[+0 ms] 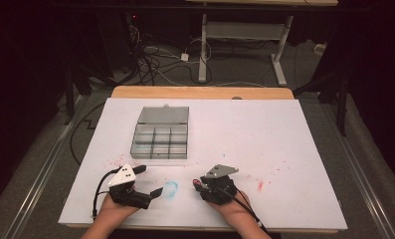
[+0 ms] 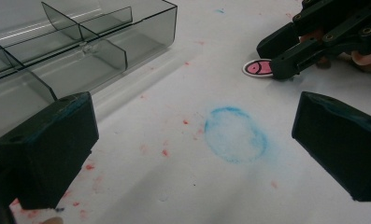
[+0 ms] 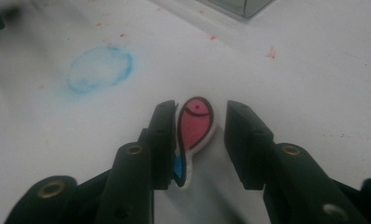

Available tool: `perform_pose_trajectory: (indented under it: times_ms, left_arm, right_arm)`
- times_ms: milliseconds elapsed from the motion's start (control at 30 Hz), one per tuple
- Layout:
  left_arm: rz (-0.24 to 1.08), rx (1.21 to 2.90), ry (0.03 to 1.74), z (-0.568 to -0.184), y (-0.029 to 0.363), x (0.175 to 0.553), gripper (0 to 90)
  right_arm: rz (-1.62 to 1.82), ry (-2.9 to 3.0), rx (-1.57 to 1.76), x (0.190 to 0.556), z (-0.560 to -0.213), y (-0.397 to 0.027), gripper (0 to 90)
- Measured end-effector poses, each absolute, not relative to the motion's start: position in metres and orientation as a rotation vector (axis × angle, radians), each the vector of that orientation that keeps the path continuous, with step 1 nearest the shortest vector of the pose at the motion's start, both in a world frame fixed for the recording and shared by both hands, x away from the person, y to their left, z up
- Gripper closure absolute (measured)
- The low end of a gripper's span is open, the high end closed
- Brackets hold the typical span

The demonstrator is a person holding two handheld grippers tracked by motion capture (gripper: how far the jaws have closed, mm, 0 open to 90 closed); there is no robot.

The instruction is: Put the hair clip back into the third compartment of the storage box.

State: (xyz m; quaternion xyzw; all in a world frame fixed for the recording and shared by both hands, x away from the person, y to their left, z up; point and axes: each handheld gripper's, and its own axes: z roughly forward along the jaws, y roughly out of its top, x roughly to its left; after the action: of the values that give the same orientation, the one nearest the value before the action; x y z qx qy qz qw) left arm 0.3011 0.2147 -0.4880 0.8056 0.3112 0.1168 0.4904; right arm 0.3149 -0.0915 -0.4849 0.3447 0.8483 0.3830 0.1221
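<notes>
Item in hand: small flat fish-shaped piece (image 3: 196,135), pink body with black outline, white rim and blue tail end, lying on the white table sheet (image 1: 284,149) between the jaws of the right gripper (image 3: 197,140). In the right gripper view one jaw stands touching or almost touching the piece's flank, the other apart from it with a clear gap, so the jaws bracket the piece without pinching it. In the high view this gripper sits at about 5 o'clock on the sheet, the piece a small red speck at its tip (image 1: 196,183). Left gripper (image 1: 150,181): at about 7 o'clock, jaws spread wide, nothing between them, a smudged blue ring (image 2: 234,134) on the sheet ahead of it. Clear plastic compartment box (image 1: 160,139): lid raised, dividers visible, compartments apparently empty, at about 11 o'clock from the fish piece and well apart from it. Red specks scattered over the sheet. Step judged: pick-up of the fish piece, the grip not yet made. Next move calls for bringing the free jaw in until both press the thin edges evenly, keeping the piece from tipping or sliding, then a lift and a carry toward the box at 11 o'clock.
</notes>
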Motion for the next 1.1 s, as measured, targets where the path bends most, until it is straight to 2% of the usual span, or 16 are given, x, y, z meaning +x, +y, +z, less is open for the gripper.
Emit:
perform_pose_trajectory:
  times_ms: [100,233,367,767,1100]
  left_arm:
    - [0.283,1.957,0.756,-0.488,0.215,0.301,0.0]
    - [0.280,1.956,0.757,-0.488,0.215,0.301,0.0]
    - [0.280,1.957,0.757,-0.488,0.215,0.301,0.0]
    - [0.274,1.942,0.765,-0.488,0.216,0.302,0.0]
    - [0.300,1.870,0.814,-0.482,0.227,0.302,0.5]
  right_arm:
    - [1.113,2.489,0.981,0.314,-0.485,-0.091,69.8]
    - [1.117,2.504,0.972,0.314,-0.484,-0.093,79.5]
    - [1.135,2.527,0.951,0.313,-0.483,-0.094,82.8]
    - [1.204,2.527,0.896,0.315,-0.472,-0.086,83.4]
    - [1.253,2.656,0.751,0.318,-0.475,-0.019,83.3]
